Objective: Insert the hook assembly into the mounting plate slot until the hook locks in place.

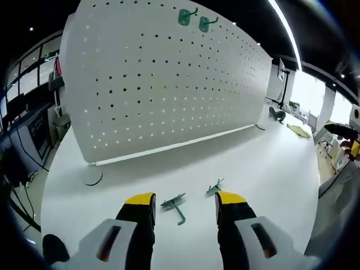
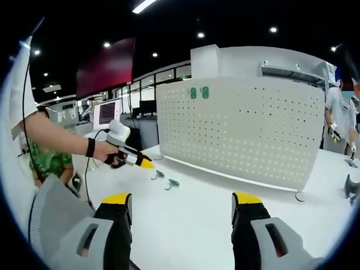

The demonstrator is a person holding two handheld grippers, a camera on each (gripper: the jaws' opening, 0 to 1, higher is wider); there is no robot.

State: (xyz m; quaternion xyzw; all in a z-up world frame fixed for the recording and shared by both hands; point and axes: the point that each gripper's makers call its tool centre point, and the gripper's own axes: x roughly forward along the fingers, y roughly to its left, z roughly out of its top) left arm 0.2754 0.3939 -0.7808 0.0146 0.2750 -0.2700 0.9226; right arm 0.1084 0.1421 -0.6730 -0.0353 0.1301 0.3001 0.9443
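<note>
The left tool stands with its jaws spread apart and nothing between them, low over the white desk. Two green hooks lie loose on the desk just beyond its yellow tips: the nearer hook between the jaws, the second hook close to the right jaw. The white pegboard stands upright at the far side of the desk, with two mounted green hooks near its top edge.

The right tool is also spread wide and empty, held well back from the pegboard. In the right gripper view the left tool, held in a person's hand, points down towards the two loose hooks.
</note>
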